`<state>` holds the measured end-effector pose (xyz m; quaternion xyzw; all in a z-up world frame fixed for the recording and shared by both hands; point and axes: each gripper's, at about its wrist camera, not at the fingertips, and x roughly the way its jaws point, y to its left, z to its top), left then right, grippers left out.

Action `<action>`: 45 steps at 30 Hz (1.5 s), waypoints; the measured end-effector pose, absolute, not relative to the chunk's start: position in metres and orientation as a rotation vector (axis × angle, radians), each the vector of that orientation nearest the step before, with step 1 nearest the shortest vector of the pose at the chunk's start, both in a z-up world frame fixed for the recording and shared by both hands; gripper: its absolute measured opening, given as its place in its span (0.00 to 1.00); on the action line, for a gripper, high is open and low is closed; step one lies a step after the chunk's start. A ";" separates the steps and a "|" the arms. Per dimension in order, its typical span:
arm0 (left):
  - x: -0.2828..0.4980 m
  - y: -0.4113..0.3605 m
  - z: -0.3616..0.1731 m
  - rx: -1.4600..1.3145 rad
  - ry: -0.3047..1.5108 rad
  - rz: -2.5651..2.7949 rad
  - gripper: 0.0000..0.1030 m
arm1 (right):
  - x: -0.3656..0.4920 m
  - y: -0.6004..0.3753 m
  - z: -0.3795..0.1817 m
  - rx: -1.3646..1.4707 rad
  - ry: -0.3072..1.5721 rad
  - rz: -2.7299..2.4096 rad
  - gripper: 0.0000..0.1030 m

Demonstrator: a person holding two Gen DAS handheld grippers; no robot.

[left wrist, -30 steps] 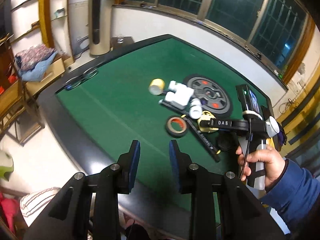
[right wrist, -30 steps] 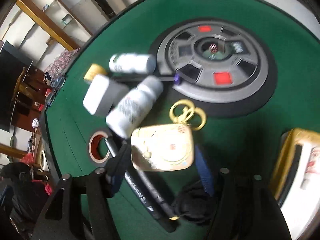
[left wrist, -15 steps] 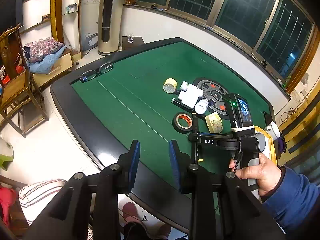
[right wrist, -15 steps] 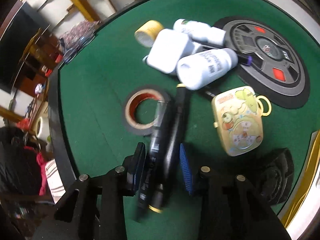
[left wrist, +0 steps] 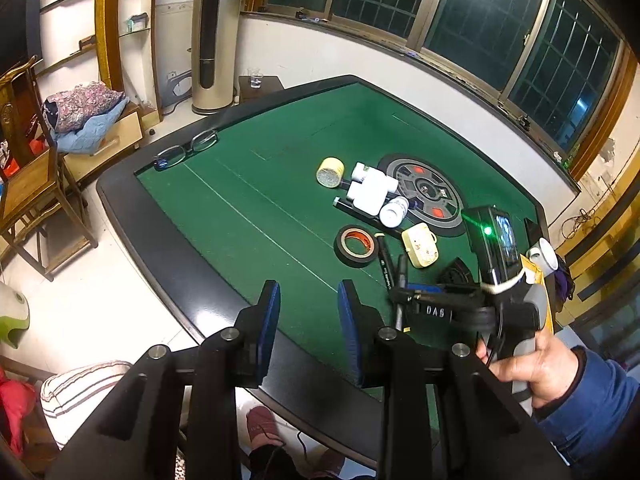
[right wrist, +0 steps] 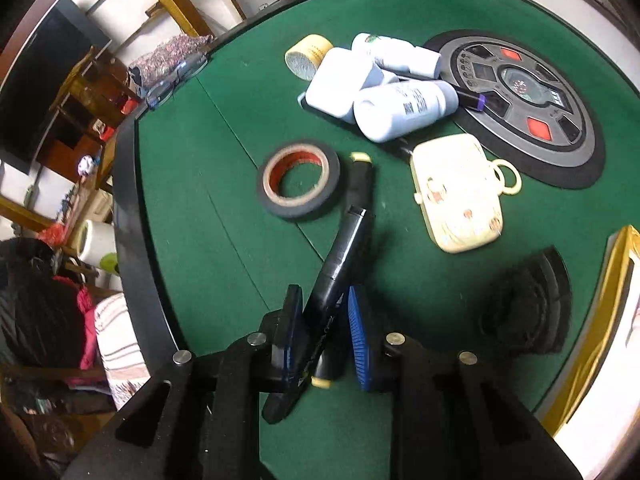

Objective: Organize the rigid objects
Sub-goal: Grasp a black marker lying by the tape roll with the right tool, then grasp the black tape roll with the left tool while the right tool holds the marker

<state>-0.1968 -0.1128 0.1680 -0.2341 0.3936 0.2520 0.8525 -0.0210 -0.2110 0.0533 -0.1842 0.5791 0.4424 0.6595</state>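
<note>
Markers (left wrist: 390,264), two black ones, lying side by side on the green felt of the table (left wrist: 248,216) in the left wrist view, just right of the black tape roll (left wrist: 356,245) with its orange core. Right gripper (left wrist: 404,294) down over their near ends, held by a hand (left wrist: 536,364) in a blue sleeve; grip itself too small here to judge. Left gripper (left wrist: 306,312) hovering over the table's near black rim, blue pads spread apart with nothing between them. Farther back: a yellow tin (left wrist: 419,245), white bottles (left wrist: 374,194) heaped together, a yellow-lidded jar (left wrist: 330,172), a round grey dial (left wrist: 424,194) set in the felt, and spectacles (left wrist: 186,149) at the far left corner.

Right wrist view: right gripper (right wrist: 326,334) pointing steeply down, jaws closing around the markers (right wrist: 340,264). One marker tilted, its body running up between the blue pads (right wrist: 356,332); the second, with a yellow end cap, close beside it. Left pad seemingly against the marker, though contact on the right side is hard to make out. Tape roll (right wrist: 298,184) just beyond the marker tips, yellow tin (right wrist: 456,194) to the right, white bottles (right wrist: 404,110) behind it, touching the dial (right wrist: 524,100). A dark woolly lump (right wrist: 524,308) near the right, beside a yellow-edged box (right wrist: 604,320).
</note>
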 end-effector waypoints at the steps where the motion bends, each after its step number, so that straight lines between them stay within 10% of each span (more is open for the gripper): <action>1: -0.195 -0.114 0.168 -0.491 0.831 0.524 0.26 | -0.022 -0.210 0.052 -0.418 1.314 1.001 0.20; 45: -0.099 -0.064 0.078 -0.768 1.051 0.258 0.31 | -0.019 -0.228 0.054 -0.306 1.309 0.953 0.18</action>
